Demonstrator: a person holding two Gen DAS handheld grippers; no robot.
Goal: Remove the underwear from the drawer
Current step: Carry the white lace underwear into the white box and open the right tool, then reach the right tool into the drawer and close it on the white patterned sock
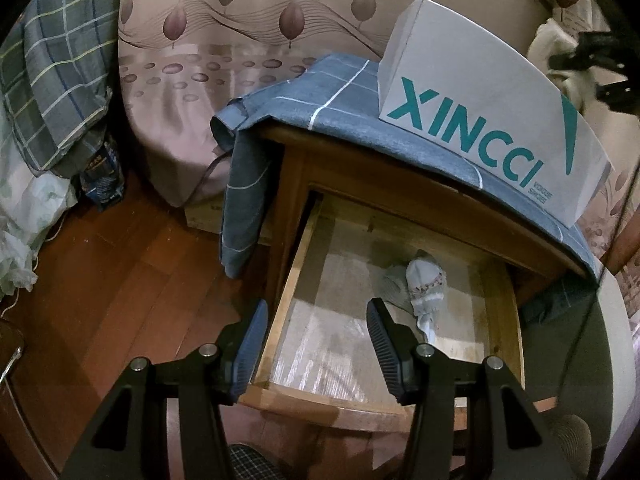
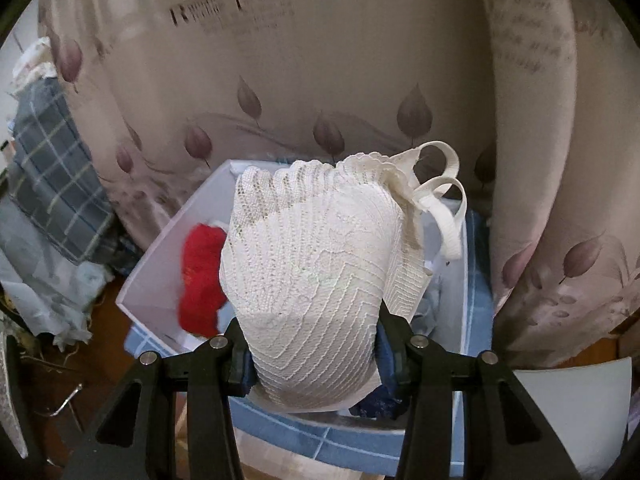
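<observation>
In the left wrist view the wooden drawer (image 1: 504, 312) of a nightstand stands pulled open. One pale blue-grey piece of underwear (image 1: 424, 288) lies in it near the back. My left gripper (image 1: 318, 326) is open and empty, above the drawer's front left corner. In the right wrist view my right gripper (image 2: 314, 344) is shut on a white lace piece of underwear (image 2: 316, 276) with looped straps, held over an open white box (image 2: 156, 280). A red garment (image 2: 202, 276) lies in that box. The right gripper also shows far right in the left wrist view (image 1: 592, 64).
The white XINCCI box (image 1: 480, 120) stands on a blue checked cloth (image 1: 320, 100) covering the nightstand top. A bed with a leaf-print sheet (image 1: 240, 40) is behind. Plaid bedding (image 1: 52, 80) and plastic bags (image 1: 24, 220) lie at left on the wooden floor (image 1: 120, 280).
</observation>
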